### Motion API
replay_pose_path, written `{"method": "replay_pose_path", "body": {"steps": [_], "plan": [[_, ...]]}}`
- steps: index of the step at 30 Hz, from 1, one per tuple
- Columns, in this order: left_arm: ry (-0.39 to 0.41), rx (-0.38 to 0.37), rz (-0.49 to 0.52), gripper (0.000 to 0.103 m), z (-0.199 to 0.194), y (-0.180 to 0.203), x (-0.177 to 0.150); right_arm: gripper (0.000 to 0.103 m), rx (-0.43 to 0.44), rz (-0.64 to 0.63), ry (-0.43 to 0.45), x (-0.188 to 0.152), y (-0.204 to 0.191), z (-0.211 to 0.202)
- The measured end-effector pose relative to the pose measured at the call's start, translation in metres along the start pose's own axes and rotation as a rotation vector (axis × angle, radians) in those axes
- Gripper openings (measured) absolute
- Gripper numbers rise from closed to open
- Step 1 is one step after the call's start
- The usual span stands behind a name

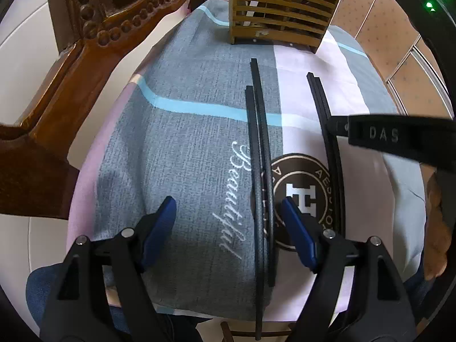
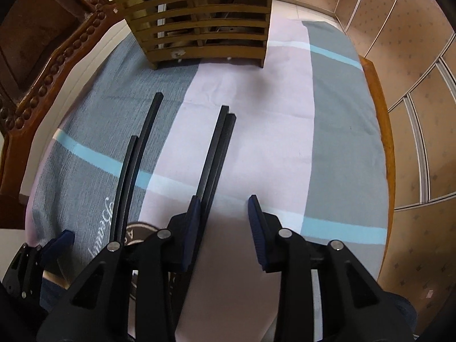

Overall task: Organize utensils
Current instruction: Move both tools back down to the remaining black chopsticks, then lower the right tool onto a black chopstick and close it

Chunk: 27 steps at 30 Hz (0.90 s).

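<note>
Two chopstick pairs flat on cloth (image 2: 256, 108), well short of holder (image 2: 205, 17). Left tongs (image 1: 228, 228) spread, empty, straddling left pair (image 1: 260, 171). Right tongs (image 2: 223, 230) spread, empty — right pair (image 2: 216, 154) beside left pad, not between. Risk: closing now catches one stick or none; thin sticks roll, split apart.

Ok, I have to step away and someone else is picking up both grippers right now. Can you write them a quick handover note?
Left hand-held gripper: open, holding nothing, low over the cloth with the left chopstick pair between its fingers.
Right hand-held gripper: open, holding nothing, with the right chopstick pair running along its left finger.
Both pairs lie flat on the tablecloth, pointing toward the slatted wooden holder at the far end.
Done: nothing gripped yet.
Left: grip each pair and probably stand it in the holder.
</note>
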<state>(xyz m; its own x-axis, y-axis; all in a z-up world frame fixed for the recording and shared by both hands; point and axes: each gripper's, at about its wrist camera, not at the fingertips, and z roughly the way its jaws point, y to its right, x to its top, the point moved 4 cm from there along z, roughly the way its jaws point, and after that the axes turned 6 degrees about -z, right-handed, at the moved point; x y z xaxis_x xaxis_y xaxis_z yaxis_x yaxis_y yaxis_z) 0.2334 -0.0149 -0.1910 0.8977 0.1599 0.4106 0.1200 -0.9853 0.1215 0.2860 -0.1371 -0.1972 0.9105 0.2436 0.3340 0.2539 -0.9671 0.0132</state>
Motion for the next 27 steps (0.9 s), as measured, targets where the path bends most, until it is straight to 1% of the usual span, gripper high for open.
{"method": "replay_pose_path", "body": {"steps": [2,6,8,10,11,12,13,14,15,16,17,18,22,25,27], "plan": [[0.001,0.002,-0.007,0.076,-0.001,-0.003,0.0,0.035,0.017,0.019,-0.014,0.004,0.004,0.002],[0.001,0.001,-0.023,0.076,-0.001,-0.008,0.0,0.035,0.017,0.027,-0.034,0.009,0.009,0.007],[0.0,0.001,-0.022,0.076,0.0,-0.008,0.002,0.035,0.001,0.011,-0.046,0.014,0.004,0.012],[0.002,-0.004,-0.024,0.076,-0.001,-0.009,0.004,0.035,-0.055,-0.02,-0.038,0.021,-0.001,0.018],[0.004,-0.007,-0.025,0.076,-0.001,-0.01,0.005,0.033,-0.062,-0.024,-0.035,0.022,-0.002,0.018],[0.006,-0.012,-0.026,0.076,-0.002,-0.011,0.006,0.023,-0.054,-0.024,-0.038,0.023,-0.003,0.018],[0.007,-0.021,-0.027,0.074,-0.003,-0.011,0.008,0.017,-0.043,-0.027,-0.042,0.023,-0.004,0.017],[0.006,-0.033,-0.028,0.07,-0.003,-0.01,0.011,0.013,-0.039,-0.035,-0.05,0.022,-0.003,0.017],[0.004,-0.047,-0.027,0.064,-0.002,-0.009,0.014,0.013,-0.036,-0.039,-0.052,0.021,-0.002,0.016],[0.0,-0.06,-0.021,0.062,-0.001,-0.008,0.018,0.013,-0.034,-0.044,-0.054,0.018,0.002,0.015],[-0.002,-0.066,-0.017,0.057,0.001,-0.006,0.021,0.013,-0.035,-0.045,-0.053,0.016,0.006,0.012],[-0.003,-0.071,-0.014,0.055,0.002,-0.004,0.025,0.013,-0.037,-0.047,-0.053,0.013,0.011,0.011],[-0.011,-0.079,-0.001,0.054,0.011,0.001,0.044,0.013,-0.024,-0.035,-0.053,0.002,0.03,0.006],[-0.045,-0.092,0.018,0.054,0.022,0.004,0.051,0.013,-0.005,-0.013,-0.053,-0.003,0.047,0.003],[-0.053,-0.087,0.025,0.056,0.028,0.005,0.054,0.013,0.002,-0.008,-0.05,-0.004,0.052,0.003]]}}
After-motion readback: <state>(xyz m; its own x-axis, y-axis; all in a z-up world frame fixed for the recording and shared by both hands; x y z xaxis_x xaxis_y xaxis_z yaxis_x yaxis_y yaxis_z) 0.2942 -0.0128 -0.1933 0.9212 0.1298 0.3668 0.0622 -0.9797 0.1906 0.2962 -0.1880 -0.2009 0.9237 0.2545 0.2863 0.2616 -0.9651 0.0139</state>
